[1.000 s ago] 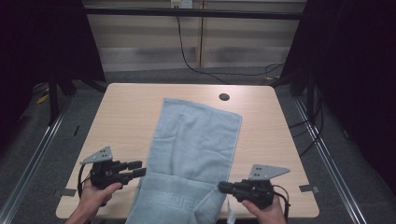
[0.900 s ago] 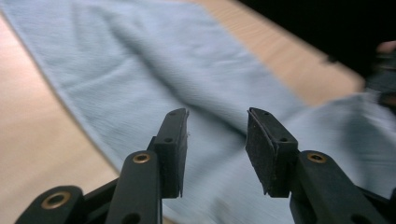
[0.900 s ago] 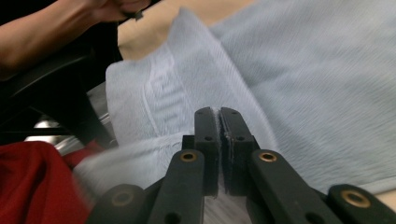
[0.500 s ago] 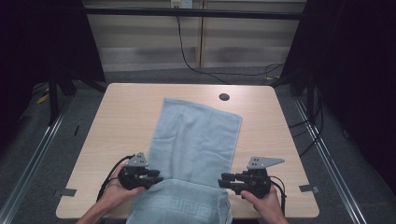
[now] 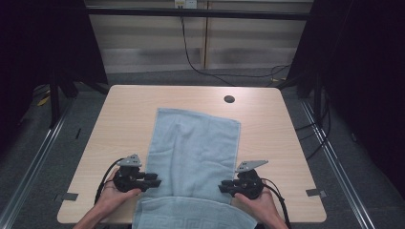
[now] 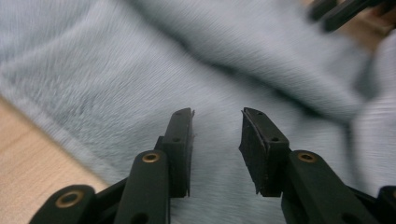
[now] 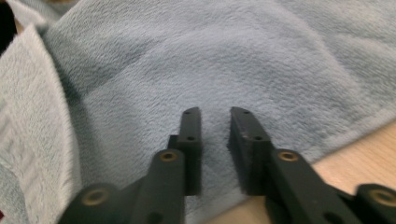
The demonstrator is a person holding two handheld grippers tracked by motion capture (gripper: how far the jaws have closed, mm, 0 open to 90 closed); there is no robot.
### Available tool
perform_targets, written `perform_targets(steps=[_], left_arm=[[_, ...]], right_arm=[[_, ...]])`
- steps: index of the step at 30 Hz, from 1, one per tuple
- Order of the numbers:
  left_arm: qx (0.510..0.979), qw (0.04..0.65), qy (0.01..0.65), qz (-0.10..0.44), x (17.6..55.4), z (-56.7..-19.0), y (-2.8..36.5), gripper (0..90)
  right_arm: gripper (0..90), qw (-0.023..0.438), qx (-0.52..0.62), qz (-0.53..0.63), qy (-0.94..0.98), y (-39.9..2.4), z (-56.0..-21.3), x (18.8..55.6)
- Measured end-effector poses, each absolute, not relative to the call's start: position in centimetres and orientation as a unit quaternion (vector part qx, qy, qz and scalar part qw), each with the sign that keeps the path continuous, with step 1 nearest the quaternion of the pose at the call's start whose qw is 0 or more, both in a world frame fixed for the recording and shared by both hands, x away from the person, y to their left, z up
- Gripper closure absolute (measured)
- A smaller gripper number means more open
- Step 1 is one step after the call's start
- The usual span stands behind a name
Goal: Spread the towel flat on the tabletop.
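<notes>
Here, light blue towel (image 5: 196, 148) flat along the surface (image 5: 267, 119), near end folded at the front edge, left hand-held gripper (image 5: 154, 180) and right hand-held gripper (image 5: 223, 187) at its side edges, jaws just closing, narrowly parted, pads gripping nothing.

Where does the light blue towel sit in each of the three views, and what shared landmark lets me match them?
High view: towel down the table's middle, near end hanging over the front edge.
Left gripper view: towel behind the fingers, wood at lower left.
Right gripper view: towel behind the fingers, wood at lower right.
Shared landmark: the tan table.
</notes>
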State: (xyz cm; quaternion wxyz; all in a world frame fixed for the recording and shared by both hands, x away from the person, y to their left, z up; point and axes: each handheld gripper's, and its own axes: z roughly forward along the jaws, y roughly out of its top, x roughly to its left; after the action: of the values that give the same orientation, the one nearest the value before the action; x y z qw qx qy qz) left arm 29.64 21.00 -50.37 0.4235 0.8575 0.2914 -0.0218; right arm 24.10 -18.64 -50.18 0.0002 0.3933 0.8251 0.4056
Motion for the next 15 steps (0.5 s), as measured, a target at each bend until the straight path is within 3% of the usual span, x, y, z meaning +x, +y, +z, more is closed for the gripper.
perform_targets(steps=[5, 15], left_arm=[[0.862, 0.403, 0.304, 0.042, 31.0, -50.2, 20.4, 70.0], [0.845, 0.386, 0.354, 0.104, 34.5, -50.3, 20.4, 74.7]], right_arm=[[84.3, 0.017, 0.41, 0.397, 0.821, -19.7, -50.2, 26.0], [82.9, 0.116, 0.453, 0.349, 0.812, -22.0, -49.9, 31.0]])
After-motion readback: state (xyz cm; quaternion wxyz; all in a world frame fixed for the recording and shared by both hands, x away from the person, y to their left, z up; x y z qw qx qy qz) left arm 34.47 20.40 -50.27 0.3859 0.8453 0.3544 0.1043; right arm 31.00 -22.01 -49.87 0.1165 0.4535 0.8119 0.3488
